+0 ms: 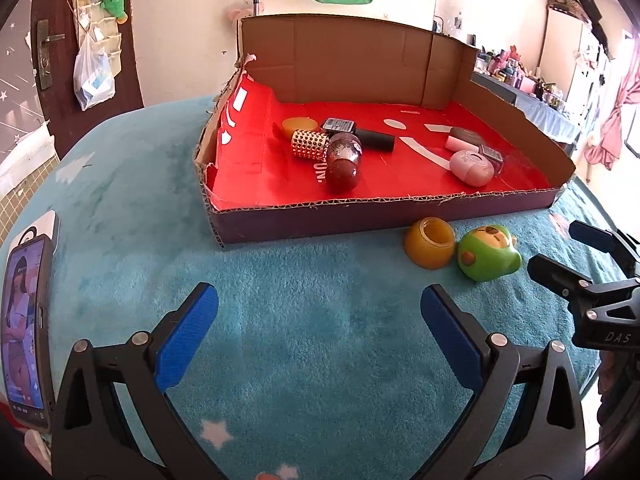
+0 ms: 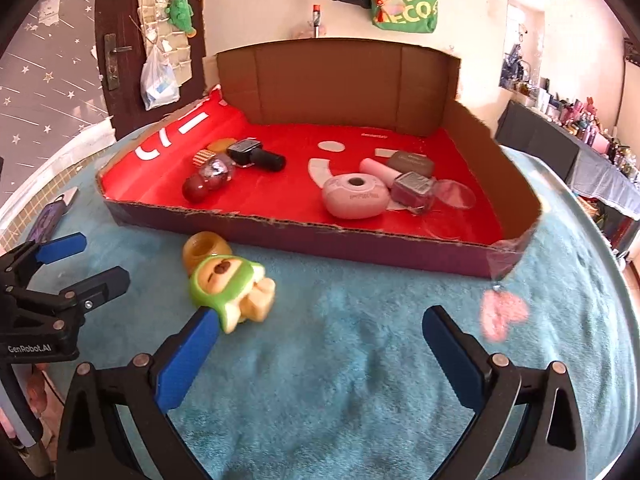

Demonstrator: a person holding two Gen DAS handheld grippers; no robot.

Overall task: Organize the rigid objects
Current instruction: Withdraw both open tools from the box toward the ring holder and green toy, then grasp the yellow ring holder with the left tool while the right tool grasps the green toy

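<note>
Both grippers are spread wide and hold nothing. The left gripper [image 1: 319, 322] hovers low over the teal blanket [image 1: 280, 280], its blue pads apart with bare blanket between them. The right gripper [image 2: 320, 344] is just as wide; its left pad lies against or just beside the feet of the green toy [image 2: 224, 280], though whether they touch is hard to tell. From the left wrist view the right gripper reaches in from the right edge, its fingers near the toy, and "DAS" is printed on its body; from the right wrist view the left gripper's body reads "GenRobot.AI". The toy lies on the blanket just in front of the box [image 2: 320, 236], touching a yellow jar [image 1: 430, 242] tipped on its side. Inside the red-lined box lie a pink case [image 2: 354, 196], a studded tube [image 1: 310, 143], a dark red ball [image 1: 343, 174] and a black cylinder [image 1: 374, 140]. White letters "UN." show on the liner. A green bag [image 2: 406, 6] on the wall reads "MEG" and "ECO". A phone [image 1: 26, 332] stands at the left.
</note>
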